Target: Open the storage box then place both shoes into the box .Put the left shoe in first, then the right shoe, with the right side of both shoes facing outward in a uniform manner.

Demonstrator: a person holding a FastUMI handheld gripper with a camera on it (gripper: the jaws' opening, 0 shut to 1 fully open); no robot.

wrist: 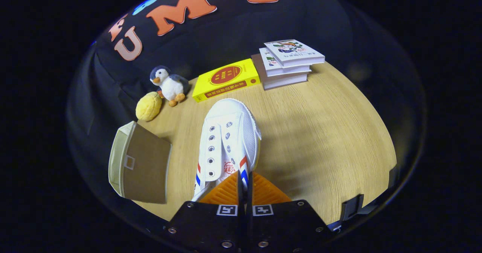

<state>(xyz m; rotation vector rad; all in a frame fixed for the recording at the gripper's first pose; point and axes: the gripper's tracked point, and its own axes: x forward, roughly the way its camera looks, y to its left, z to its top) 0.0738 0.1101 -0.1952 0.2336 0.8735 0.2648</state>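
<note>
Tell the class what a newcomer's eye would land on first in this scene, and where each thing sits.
The white canvas shoe stands out first, held up over the wooden table with the hand-held gripper shut on its heel end. Beside it sits the beige storage box. Beyond the shoe lie a yellow book, a stack of books, a toy penguin and a yellow plush ball.

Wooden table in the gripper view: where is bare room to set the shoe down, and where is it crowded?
The gripper is shut on the white canvas shoe. The light wooden table is bare right of the shoe, up to the stack of white books. It is crowded to the left: beige fabric storage box, yellow plush ball, plush penguin, yellow book.
</note>
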